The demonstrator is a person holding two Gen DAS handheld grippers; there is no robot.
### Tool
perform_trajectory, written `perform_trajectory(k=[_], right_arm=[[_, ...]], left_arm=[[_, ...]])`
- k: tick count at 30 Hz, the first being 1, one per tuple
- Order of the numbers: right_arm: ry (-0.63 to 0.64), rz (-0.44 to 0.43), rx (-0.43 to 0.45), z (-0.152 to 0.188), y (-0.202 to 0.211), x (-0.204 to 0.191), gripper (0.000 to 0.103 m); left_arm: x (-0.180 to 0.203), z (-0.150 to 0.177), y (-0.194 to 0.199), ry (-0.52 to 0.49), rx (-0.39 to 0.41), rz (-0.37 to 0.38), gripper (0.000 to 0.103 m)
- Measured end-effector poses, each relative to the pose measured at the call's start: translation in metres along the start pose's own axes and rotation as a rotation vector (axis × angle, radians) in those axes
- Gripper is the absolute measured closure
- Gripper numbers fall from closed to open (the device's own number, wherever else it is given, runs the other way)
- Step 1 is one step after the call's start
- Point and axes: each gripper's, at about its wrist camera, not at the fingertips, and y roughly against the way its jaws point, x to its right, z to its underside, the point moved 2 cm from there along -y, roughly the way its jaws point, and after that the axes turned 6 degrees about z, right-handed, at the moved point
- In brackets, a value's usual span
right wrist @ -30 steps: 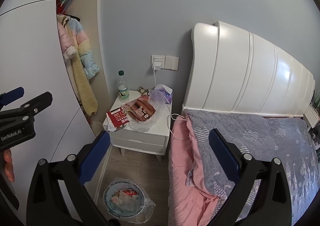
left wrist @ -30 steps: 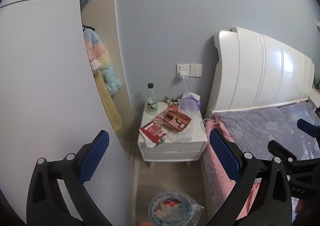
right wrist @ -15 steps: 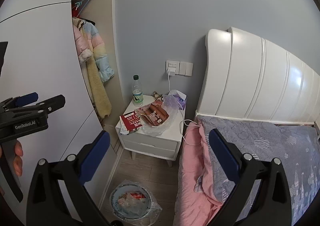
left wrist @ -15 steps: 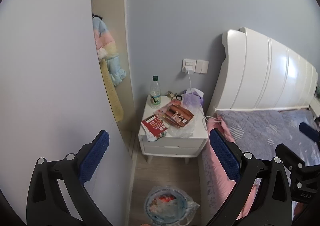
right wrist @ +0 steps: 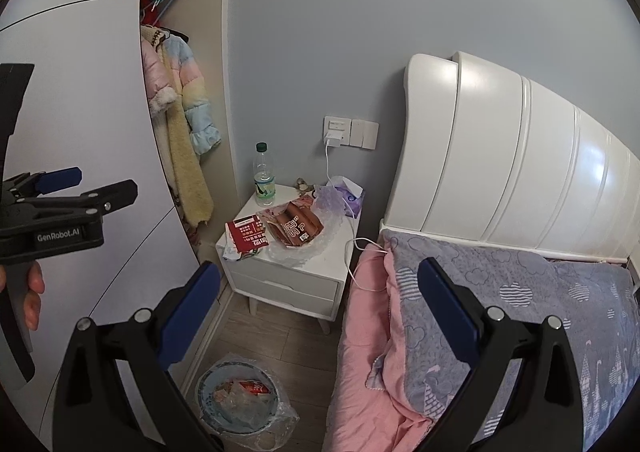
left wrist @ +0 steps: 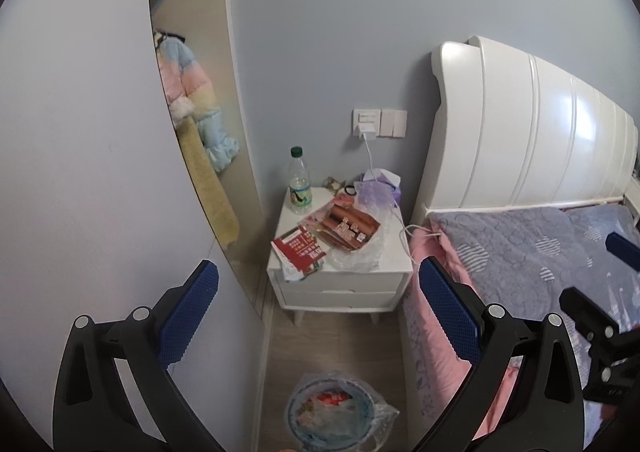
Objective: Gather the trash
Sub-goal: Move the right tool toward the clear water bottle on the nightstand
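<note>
Bedroom corner, blue-grey wall: white nightstand point(left wrist: 340, 280) between wardrobe point(left wrist: 80, 171) and bed point(left wrist: 520, 252), its tabletop carrying a red printed wrapper point(left wrist: 300, 248) at the front-left edge, a brown snack packet point(left wrist: 352, 226) on clear plastic film with its long axis running front-right to back-left, and a green-capped plastic bottle point(left wrist: 300, 181) upright at the back-left. Lined waste bin point(left wrist: 332, 412) on the floor directly before the nightstand, already holding trash. Left gripper point(left wrist: 318, 316) and right gripper point(right wrist: 318, 316): jaws released and empty, both well short of the litter, which lies ahead and above the bin; the left appears the more squarely aimed at it.
</note>
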Motion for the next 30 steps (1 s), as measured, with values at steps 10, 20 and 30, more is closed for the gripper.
perform_trajectory(k=[10, 20, 30], right_arm=[[-0.025, -0.032, -0.077, -0.007, -0.044, -0.003, 0.007], [-0.042, 0.016, -0.088, -0.035, -0.080, -0.045, 0.007], [-0.020, 0.054, -0.070, -0.063, -0.096, -0.069, 0.007]], left_arm=[[-0.022, 0.017, -0.026, 0.015, -0.017, 0.027, 0.005], [-0.070, -0.006, -0.086, -0.032, -0.035, 0.087, 0.005], [-0.085, -0.027, -0.134, -0.055, -0.027, 0.138, 0.005]])
